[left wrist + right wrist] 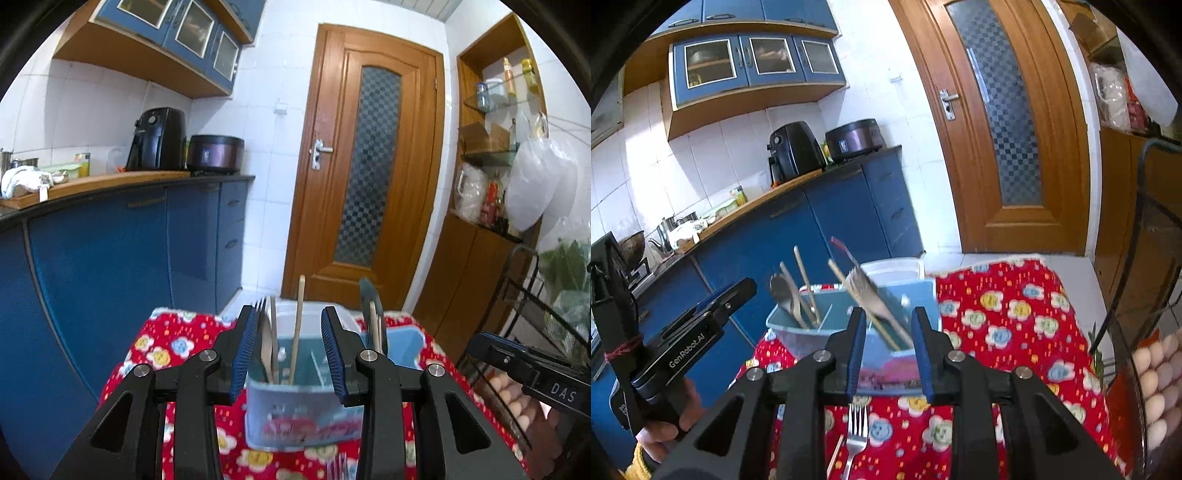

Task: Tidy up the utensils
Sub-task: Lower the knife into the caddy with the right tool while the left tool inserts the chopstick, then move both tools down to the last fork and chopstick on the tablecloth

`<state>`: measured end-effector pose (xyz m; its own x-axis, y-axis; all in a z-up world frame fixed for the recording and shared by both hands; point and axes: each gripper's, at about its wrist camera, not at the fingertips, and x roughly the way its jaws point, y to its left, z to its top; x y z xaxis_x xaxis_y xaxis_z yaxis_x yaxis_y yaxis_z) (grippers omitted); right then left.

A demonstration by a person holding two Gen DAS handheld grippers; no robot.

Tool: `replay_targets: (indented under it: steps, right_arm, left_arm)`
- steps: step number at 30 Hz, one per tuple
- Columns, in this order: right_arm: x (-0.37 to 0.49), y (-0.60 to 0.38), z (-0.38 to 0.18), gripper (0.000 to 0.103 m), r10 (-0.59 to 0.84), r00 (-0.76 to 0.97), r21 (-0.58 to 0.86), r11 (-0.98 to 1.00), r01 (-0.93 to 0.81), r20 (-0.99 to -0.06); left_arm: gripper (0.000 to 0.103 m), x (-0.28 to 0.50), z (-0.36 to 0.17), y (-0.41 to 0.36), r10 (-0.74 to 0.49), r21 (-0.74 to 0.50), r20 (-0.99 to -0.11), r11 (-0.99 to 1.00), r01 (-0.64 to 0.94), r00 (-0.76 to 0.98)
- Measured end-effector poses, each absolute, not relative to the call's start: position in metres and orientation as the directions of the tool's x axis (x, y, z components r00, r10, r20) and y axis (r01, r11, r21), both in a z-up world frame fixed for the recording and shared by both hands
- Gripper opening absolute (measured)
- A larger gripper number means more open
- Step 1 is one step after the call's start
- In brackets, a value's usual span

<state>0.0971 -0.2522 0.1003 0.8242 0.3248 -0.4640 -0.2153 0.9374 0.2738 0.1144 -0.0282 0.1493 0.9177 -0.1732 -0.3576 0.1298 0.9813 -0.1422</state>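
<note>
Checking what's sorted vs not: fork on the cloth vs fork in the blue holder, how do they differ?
Pose: the loose fork lies flat on the red cloth, tines toward the holder; the holder fork leans tines-up.
Place: the loose fork is outside, in front of the blue holder; the holder fork is inside it, among wooden sticks.
Sharpness: the loose fork is crisp, the holder fork blurred.
Both look metal.

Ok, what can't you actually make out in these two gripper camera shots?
- Fork on the tablecloth: handle end cut off by the right wrist view's bottom edge.
- Print on the utensil holder: blurred in the left wrist view.
- Holder's base: hidden behind the right gripper in its own view.
- Utensil in the far compartment: too blurred to identify.
</note>
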Motion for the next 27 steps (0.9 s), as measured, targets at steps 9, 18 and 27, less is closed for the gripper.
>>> replay_targets:
  steps: [9, 18, 27]
  right_arm:
    - [0.074, -0.250, 0.072, 0.028, 0.323, 0.788, 0.290, 0.938, -0.192, -0.523]
    - [0.058, -0.255, 0.046, 0.028, 0.330, 0.751, 0.321, 0.932, -0.165, -0.572]
    - [0.043, -0.260, 0.022, 0.028, 0.298, 0.730, 0.295, 0.945, -0.138, -0.615]
  left_arm:
    - [0.037, 0.086, 0.127, -0.022, -0.171, -0.142, -0.454, 0.983, 0.118, 0.875]
    - [0.037, 0.067, 0.100, -0.024, -0.151, -0.107, -0.574, 0.988, 0.109, 0.805]
    - [0.037, 0.055, 0.070, -0.037, -0.202, -0.147, -0.667, 0.979, 0.139, 0.717]
